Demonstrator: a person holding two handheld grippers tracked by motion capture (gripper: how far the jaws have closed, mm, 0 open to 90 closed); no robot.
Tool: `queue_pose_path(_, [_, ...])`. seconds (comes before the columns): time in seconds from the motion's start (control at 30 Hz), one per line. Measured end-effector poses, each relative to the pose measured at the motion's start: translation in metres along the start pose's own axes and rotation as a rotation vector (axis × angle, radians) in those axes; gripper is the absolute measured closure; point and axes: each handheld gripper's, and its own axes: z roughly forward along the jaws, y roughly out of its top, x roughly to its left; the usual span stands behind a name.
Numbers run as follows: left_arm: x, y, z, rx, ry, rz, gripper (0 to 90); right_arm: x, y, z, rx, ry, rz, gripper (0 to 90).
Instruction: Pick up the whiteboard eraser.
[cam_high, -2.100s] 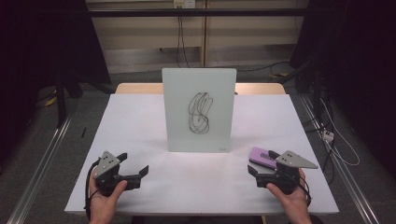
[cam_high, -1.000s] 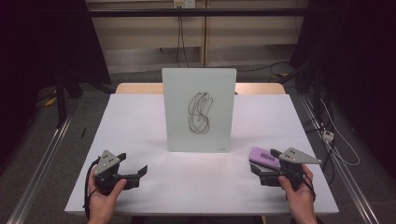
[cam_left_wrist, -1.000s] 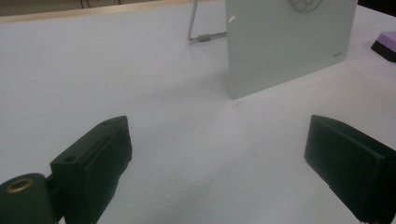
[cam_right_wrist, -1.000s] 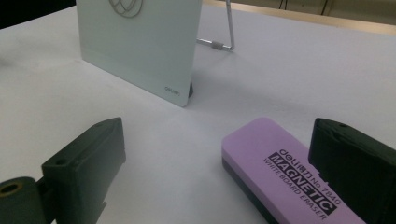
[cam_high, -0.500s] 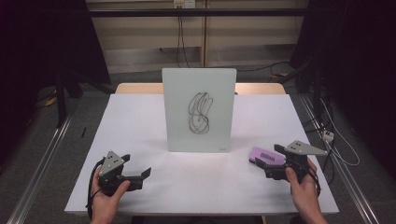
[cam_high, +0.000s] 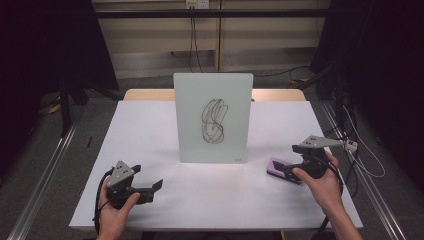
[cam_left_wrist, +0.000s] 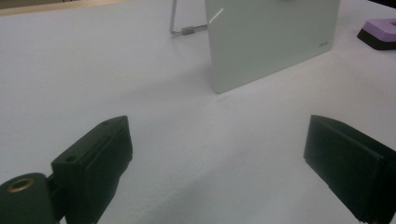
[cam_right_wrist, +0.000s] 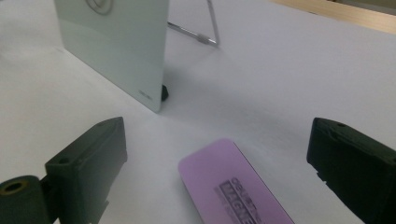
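White covering spreads over the worktop (cam_high: 150, 130), with dark floor and cables around it and a pale wall at twelve o'clock in the high view. At the middle stands a small whiteboard (cam_high: 213, 117), propped upright on a wire stand (cam_right_wrist: 205, 32) and bearing a looping black scribble (cam_high: 214, 121); a tiny grey mark sits in its lower corner, too small to read. A purple eraser (cam_high: 278, 167) lies flat on the worktop at about four o'clock from the whiteboard, just beside its lower corner yet apart from it. Dark lettering on the eraser's top begins "MAGNE", the rest cut off by the edge of the right gripper view. The right claw (cam_right_wrist: 219, 163) hangs over the eraser with its jaws spread wide, the eraser lying between them, untouched. The left claw (cam_left_wrist: 219, 163) rests low at eight o'clock from the whiteboard, jaws equally wide apart and holding nothing, bare worktop between them.
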Motion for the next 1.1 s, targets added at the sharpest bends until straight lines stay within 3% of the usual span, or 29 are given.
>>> queue_pose_path(0.07, [0.000,0.000,0.000,-0.004,0.007,0.001,7.6,-0.002,0.001,0.003,-0.028,0.028,-0.012,8.4])
queue_pose_path(0.23, [0.000,0.000,0.002,0.006,-0.001,0.006,7.6,-0.005,0.005,0.011,0.001,0.035,-0.047,7.1])
queue_pose_path(0.4, [0.001,0.001,0.004,0.023,-0.014,0.015,7.6,-0.012,0.005,0.020,0.042,0.039,-0.030,6.4])
queue_pose_path(0.5, [0.001,0.001,0.006,0.026,-0.015,0.006,7.6,-0.014,0.002,0.023,0.035,0.054,-0.016,8.1])
queue_pose_path(0.57, [0.001,0.001,0.006,0.032,-0.023,0.011,7.5,-0.014,0.001,0.022,0.058,0.052,-0.034,7.7])
queue_pose_path(0.67, [0.001,0.000,0.005,0.030,-0.030,0.010,7.5,-0.014,0.001,0.017,0.050,0.056,-0.034,8.4])
queue_pose_path(0.93, [0.001,0.000,0.002,0.025,-0.028,0.014,7.8,-0.021,-0.004,0.019,0.139,0.024,-0.076,10.9])
queue_pose_path(1.1, [0.001,-0.001,0.001,0.030,-0.024,0.011,7.8,-0.023,-0.005,0.016,0.177,0.044,-0.115,13.5])
